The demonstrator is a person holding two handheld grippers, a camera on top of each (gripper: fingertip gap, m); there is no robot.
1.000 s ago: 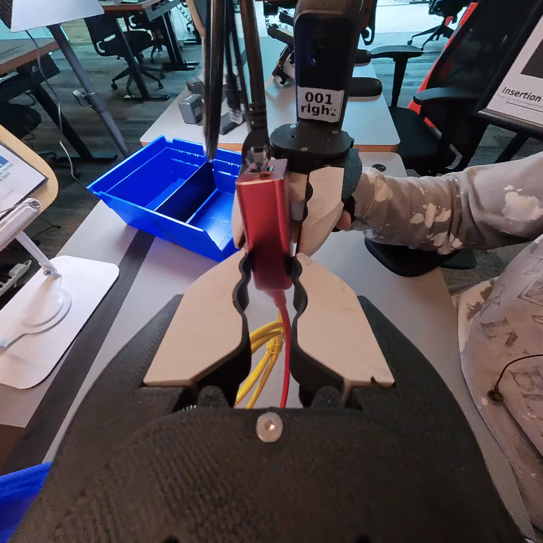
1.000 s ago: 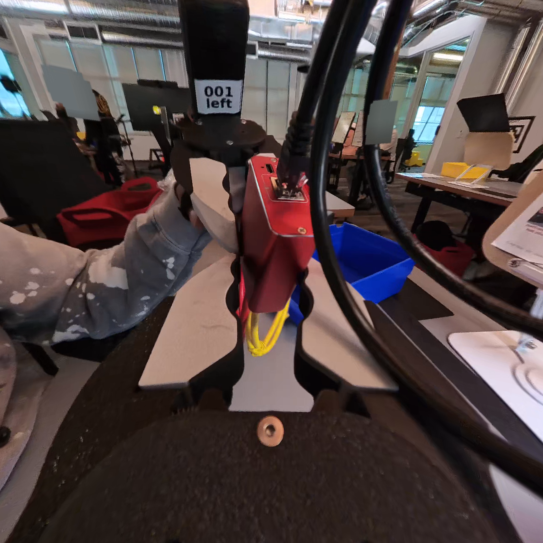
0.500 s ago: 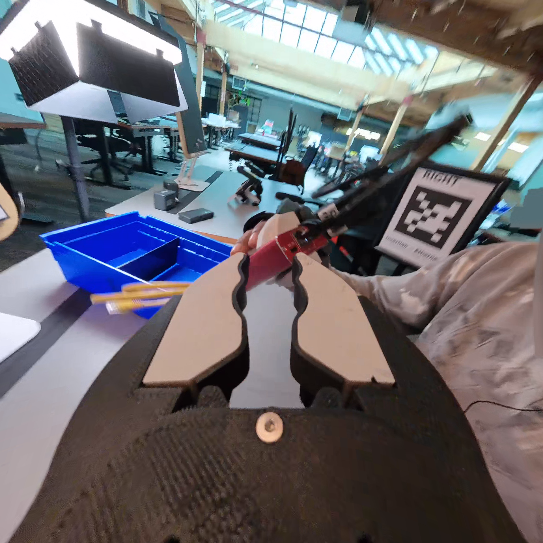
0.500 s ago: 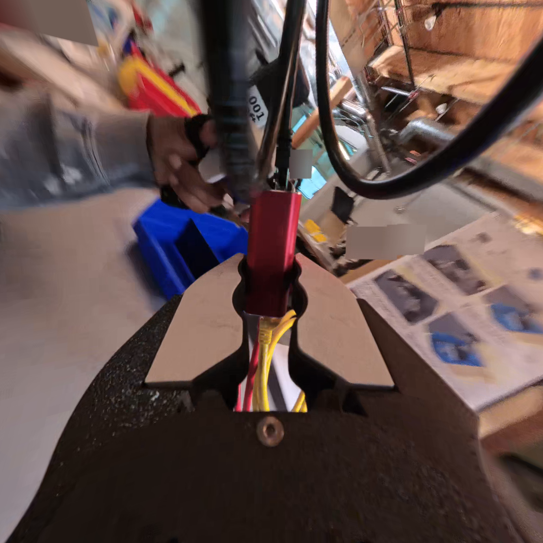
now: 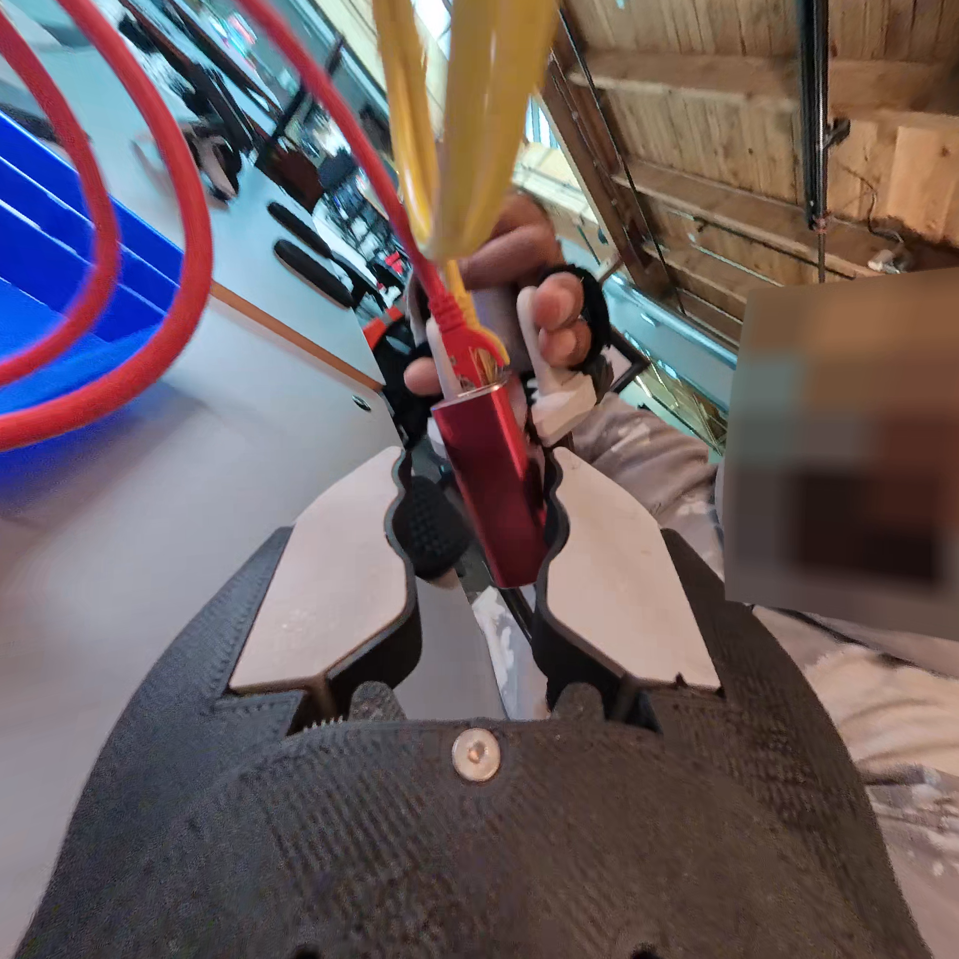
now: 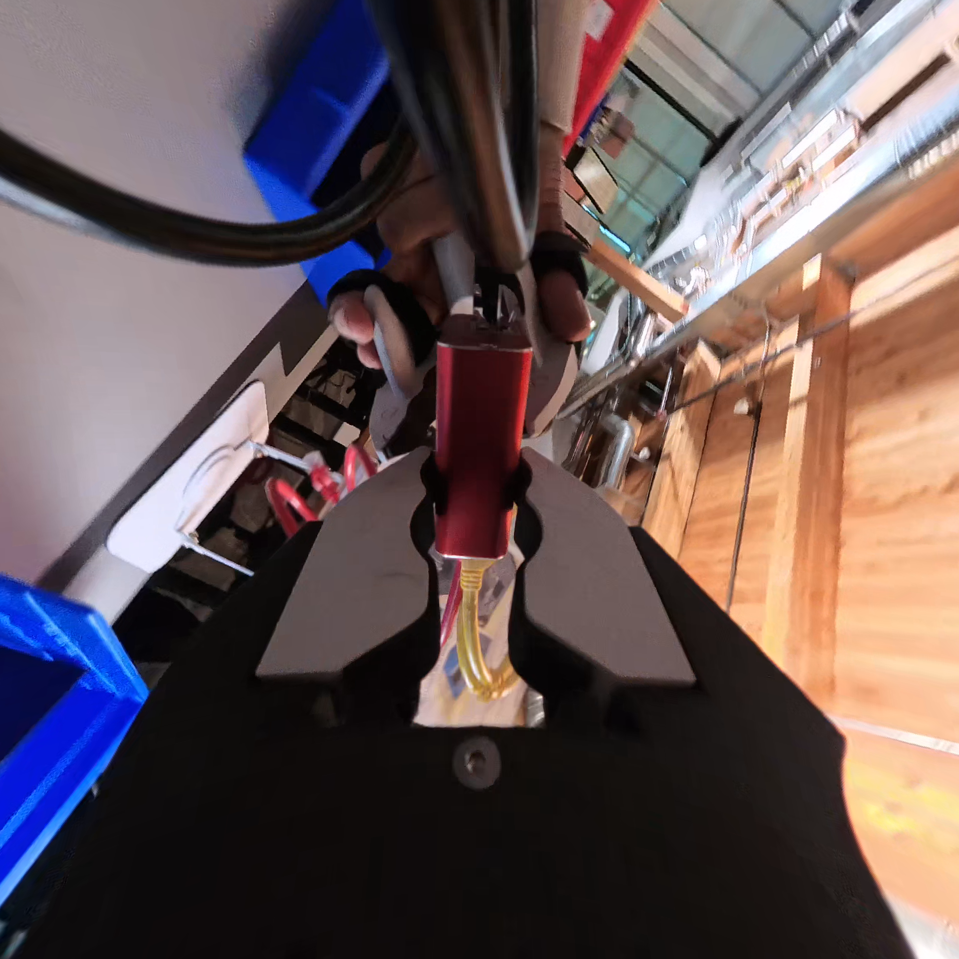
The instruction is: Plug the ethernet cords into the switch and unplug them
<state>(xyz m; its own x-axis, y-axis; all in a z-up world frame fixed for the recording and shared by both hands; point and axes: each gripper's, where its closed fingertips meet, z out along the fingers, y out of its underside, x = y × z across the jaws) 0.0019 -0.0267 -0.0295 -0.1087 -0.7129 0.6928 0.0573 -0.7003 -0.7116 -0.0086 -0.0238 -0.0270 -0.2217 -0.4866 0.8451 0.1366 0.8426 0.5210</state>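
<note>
Left gripper [image 5: 477,459]: its jaws stood wider than the switch; only the right finger touched the red casing, with a gap on the other side, so it was released rather than clamped.
Right gripper [image 6: 475,462]: clenched, both fingers pressed against the sides of the switch near its lower end.
Switch [image 5: 493,493]: a slim red metal box, held up in the air between the two grippers and off the table [image 5: 129,519]. In the right wrist view it [image 6: 475,446] stood nearly upright between the fingertips.
Yellow cord [image 6: 477,638]: plugged into the switch end nearest the right gripper and curling back between its fingers. In the left wrist view it [image 5: 477,129] hung blurred across the top.
Red cord [image 5: 171,207]: plugged in beside the yellow one, looping wide to the left in front of the lens.
Black cord [image 6: 233,238]: thick, plugged into the opposite end of the switch and sweeping off to the left.
Hands: one hand [image 5: 545,311] gripped the right gripper's handle behind the switch, above a pale speckled sleeve [image 5: 648,467]; the other hand [image 6: 415,228] held the left gripper.
Blue bin [image 5: 78,233]: on the table beyond the cords, at the left edge.
White stand base [image 6: 192,467]: flat on the table edge.
Wooden beams [image 5: 726,129]: far behind, both views steeply tilted.
</note>
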